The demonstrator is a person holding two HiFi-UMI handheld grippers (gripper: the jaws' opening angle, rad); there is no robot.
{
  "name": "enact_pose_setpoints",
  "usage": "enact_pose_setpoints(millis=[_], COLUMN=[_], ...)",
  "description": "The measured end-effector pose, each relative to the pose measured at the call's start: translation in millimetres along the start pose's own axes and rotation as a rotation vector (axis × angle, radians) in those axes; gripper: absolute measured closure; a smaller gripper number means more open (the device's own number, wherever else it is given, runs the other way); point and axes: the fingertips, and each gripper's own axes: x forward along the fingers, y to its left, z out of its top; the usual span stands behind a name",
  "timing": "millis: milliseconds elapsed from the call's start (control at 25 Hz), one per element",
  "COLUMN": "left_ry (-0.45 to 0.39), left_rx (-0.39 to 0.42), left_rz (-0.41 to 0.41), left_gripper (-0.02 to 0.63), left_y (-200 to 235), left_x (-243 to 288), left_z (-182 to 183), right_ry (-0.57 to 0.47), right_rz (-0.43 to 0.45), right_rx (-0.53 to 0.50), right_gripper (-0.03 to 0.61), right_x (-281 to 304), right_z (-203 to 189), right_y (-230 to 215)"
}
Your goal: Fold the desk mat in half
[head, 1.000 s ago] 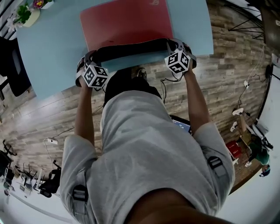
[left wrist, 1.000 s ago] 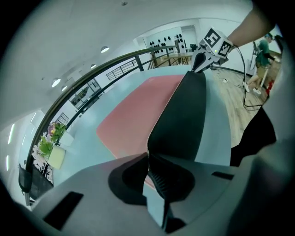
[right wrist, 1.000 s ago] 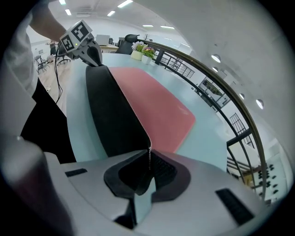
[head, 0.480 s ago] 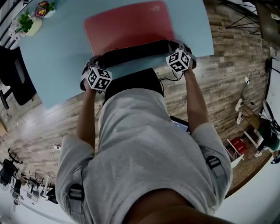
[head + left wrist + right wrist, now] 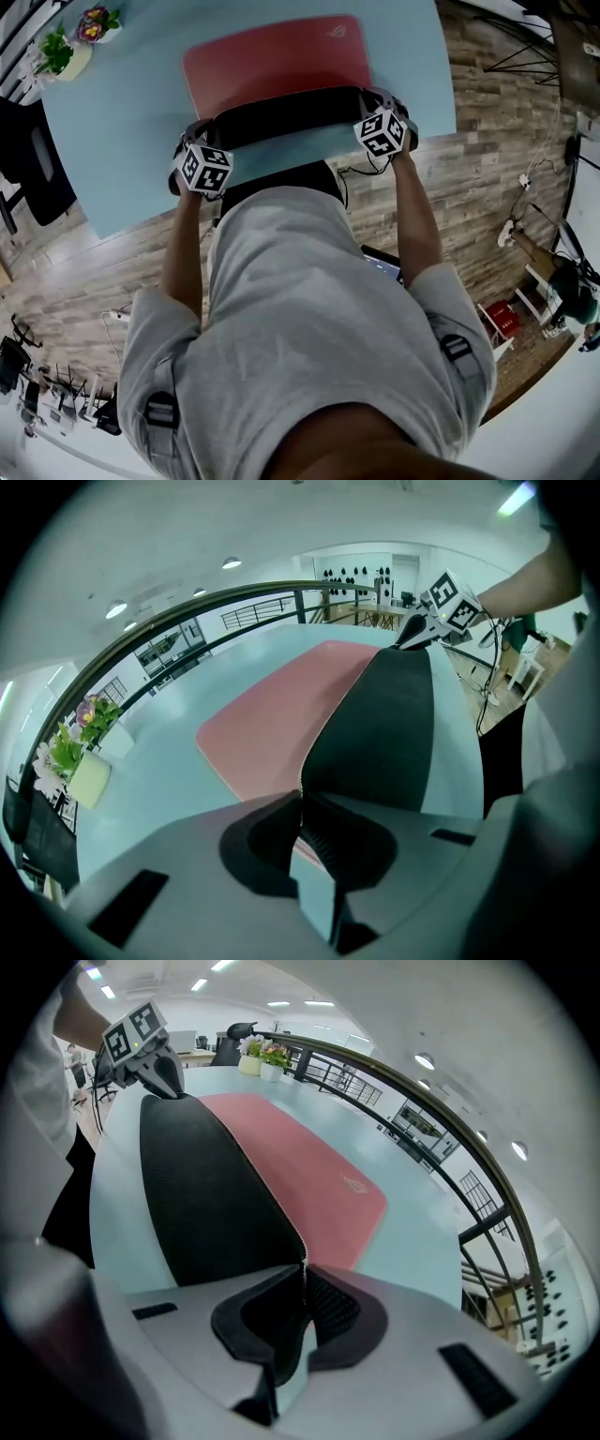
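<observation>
Left gripper point(image 5: 300, 803) and right gripper point(image 5: 303, 1269) jaws each pinch a near corner of the desk mat point(image 5: 272, 56), black underside raised, the rest flat on the tabletop point(image 5: 112, 112), far long edge straight ahead.

This looks like a large open office or a lab hall. The floor point(image 5: 487, 178) is made of wood-look planks, and loose cables point(image 5: 547, 150) lie on it at the right. A wide light-blue table point(image 5: 112, 141) carries a flower pot point(image 5: 67, 54) at its far left corner, and a black office chair point(image 5: 33, 159) stands just beside it. A dark railing point(image 5: 441, 1119) runs beyond the table, under a white ceiling with round lights point(image 5: 427, 1060).
</observation>
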Motion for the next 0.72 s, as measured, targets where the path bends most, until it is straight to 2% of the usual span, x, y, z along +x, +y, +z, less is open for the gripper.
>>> enact_pose_setpoints(millis=[720], left_ry=[0.036], left_rx=[-0.037], left_rz=[0.055], left_gripper=[0.58], left_y=[44], left_x=[18], left_z=[19], right_ry=[-0.017], right_rz=[0.039], right_rx=[-0.044], right_gripper=[0.554], right_x=[31], right_z=[32], right_y=[-32])
